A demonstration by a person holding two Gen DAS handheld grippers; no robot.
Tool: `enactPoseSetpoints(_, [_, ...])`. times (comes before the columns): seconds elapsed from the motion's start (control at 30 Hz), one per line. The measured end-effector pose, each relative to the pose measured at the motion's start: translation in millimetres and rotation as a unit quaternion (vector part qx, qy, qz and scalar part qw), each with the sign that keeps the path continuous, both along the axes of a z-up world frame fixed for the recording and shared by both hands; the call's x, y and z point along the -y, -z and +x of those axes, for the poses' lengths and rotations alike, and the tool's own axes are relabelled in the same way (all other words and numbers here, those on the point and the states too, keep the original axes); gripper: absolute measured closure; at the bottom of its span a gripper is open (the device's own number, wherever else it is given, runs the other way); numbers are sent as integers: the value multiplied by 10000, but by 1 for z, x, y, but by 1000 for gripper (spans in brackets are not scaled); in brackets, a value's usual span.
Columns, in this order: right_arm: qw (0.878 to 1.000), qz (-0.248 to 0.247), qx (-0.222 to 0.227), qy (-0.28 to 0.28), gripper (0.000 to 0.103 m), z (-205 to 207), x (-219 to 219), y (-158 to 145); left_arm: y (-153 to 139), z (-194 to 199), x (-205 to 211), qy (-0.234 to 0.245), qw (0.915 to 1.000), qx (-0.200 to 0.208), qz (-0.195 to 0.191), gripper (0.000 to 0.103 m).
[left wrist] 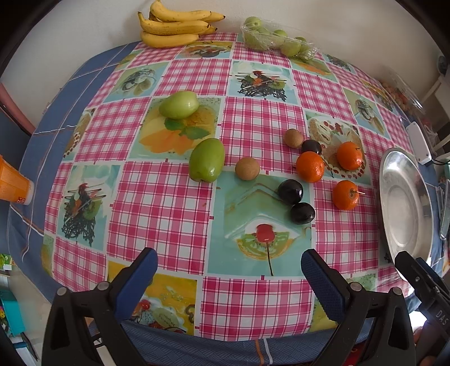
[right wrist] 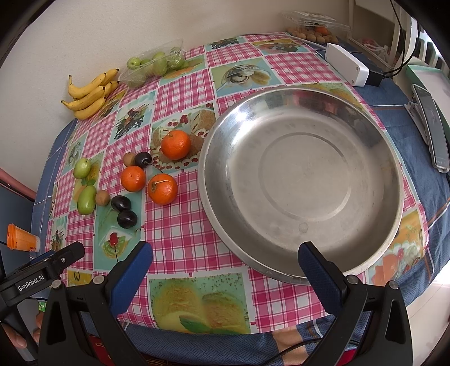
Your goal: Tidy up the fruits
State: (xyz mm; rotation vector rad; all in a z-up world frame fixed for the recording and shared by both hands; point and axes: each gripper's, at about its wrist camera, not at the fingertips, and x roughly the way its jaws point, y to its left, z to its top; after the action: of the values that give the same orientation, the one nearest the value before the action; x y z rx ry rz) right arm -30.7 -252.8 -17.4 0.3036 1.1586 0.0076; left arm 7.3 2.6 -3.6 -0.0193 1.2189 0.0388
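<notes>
Loose fruit lies on the checked tablecloth: two green fruits (left wrist: 206, 160) (left wrist: 179, 104), two brown round fruits (left wrist: 247, 168) (left wrist: 293, 138), three dark plums (left wrist: 290, 191) (left wrist: 302, 213) (left wrist: 311, 146) and three oranges (left wrist: 310, 166) (left wrist: 349, 155) (left wrist: 346, 194). An empty steel dish (right wrist: 302, 180) (left wrist: 405, 208) sits to their right. My left gripper (left wrist: 229, 270) hovers open near the table's front edge, short of the plums. My right gripper (right wrist: 225, 261) is open over the dish's near rim, holding nothing. The oranges (right wrist: 162, 188) lie left of the dish.
Bananas (left wrist: 175, 25) and a wrapped tray of green fruit (left wrist: 277, 39) sit at the far edge by the wall. An orange cup (left wrist: 12, 183) lies at the left. A white box (right wrist: 346, 64), cables, a phone-like device (right wrist: 431, 129) and a clear nut container (right wrist: 315, 28) lie right.
</notes>
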Motion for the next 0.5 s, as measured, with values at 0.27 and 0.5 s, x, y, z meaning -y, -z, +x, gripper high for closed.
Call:
enactPoseSetpoints(0.27, [9956, -27, 886, -291, 0, 5, -13, -5, -6, 11, -5, -204, 9988, 411, -158, 0])
enactPoseSetpoints(0.5, [9929, -451, 959, -534, 0, 26, -35, -15, -12, 26, -14, -373, 9972, 563, -313, 0])
